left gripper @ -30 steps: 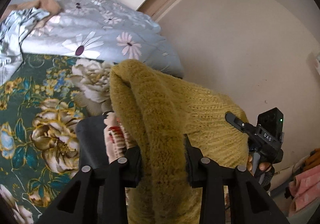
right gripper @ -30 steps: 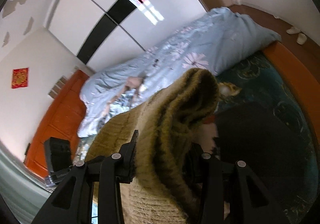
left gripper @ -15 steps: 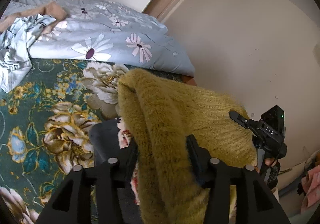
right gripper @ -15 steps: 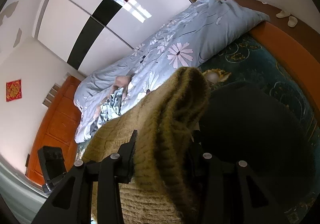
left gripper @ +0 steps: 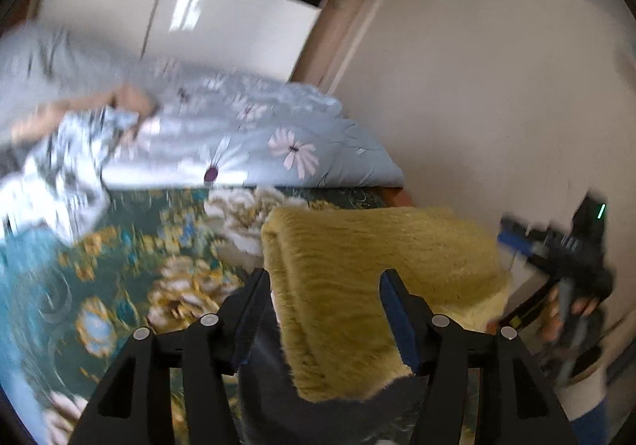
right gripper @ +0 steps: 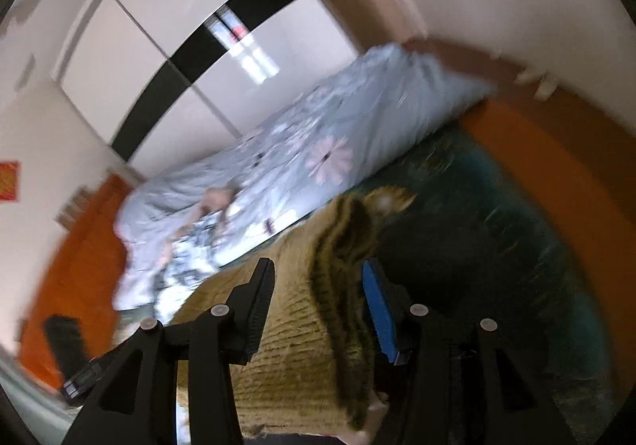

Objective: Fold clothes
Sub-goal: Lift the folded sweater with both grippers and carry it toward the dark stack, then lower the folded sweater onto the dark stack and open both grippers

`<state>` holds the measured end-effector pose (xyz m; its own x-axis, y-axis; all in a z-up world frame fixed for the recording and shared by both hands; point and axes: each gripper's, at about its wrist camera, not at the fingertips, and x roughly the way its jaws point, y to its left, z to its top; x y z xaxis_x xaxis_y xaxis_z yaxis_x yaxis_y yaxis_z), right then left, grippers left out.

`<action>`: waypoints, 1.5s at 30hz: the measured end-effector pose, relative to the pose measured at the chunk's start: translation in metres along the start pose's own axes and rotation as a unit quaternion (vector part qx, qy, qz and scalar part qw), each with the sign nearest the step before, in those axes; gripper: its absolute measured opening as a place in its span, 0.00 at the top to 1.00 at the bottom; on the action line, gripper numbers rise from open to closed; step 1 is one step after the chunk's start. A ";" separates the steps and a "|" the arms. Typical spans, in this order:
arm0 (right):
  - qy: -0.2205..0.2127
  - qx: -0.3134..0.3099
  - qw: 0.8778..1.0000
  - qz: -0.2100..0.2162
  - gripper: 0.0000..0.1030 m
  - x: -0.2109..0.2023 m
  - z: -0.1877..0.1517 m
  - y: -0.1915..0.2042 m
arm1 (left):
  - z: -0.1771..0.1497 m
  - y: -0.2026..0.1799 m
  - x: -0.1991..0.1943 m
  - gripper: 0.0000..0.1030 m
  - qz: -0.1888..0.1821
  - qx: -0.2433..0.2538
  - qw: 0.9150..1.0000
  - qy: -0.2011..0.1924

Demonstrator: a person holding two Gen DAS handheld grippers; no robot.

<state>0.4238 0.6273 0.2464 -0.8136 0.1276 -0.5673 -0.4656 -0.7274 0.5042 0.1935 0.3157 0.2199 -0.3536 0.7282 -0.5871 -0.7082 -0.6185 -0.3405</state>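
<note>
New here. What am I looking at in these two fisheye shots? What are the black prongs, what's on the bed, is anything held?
No robot: a person carries a two-finger gripper in each hand, each with a fisheye camera looking along its fingers. One picture is from the left gripper, the other from the right gripper; the black prongs are their fingers. On the green floral bedspread lie a pale blue daisy quilt, a dark garment and a mustard knit sweater. Both grippers' jaws have just been opening; the sweater sits between them, apparently released.
</note>
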 end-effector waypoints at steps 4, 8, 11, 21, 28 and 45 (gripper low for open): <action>-0.001 -0.071 0.997 0.012 0.50 -0.010 -0.007 0.044 | -0.013 -0.021 0.010 0.40 0.014 0.058 0.998 0.021; 0.042 -0.184 0.982 -0.004 0.50 0.007 -0.042 0.079 | -0.028 -0.023 0.018 0.39 0.027 0.077 0.996 0.036; 0.065 -0.217 0.974 -0.033 0.50 0.020 -0.070 0.071 | -0.039 -0.013 0.025 0.35 0.007 0.056 0.997 0.051; 0.054 -0.200 0.978 -0.028 0.50 0.011 -0.102 0.038 | -0.067 -0.006 0.050 0.26 -0.013 0.028 0.996 0.087; 0.052 -0.209 0.976 -0.043 0.49 0.019 -0.110 0.041 | -0.071 0.010 0.049 0.22 -0.032 -0.022 0.994 0.098; 0.026 -0.213 0.974 -0.066 0.41 -0.003 -0.113 0.070 | -0.093 0.035 -0.007 0.23 -0.063 -0.032 0.994 0.085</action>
<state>0.4329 0.4996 0.2093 -0.7317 0.2130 -0.6474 -0.3699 -0.9220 0.1147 0.2283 0.2617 0.1441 -0.1521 0.7448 -0.6497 -0.6982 -0.5463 -0.4627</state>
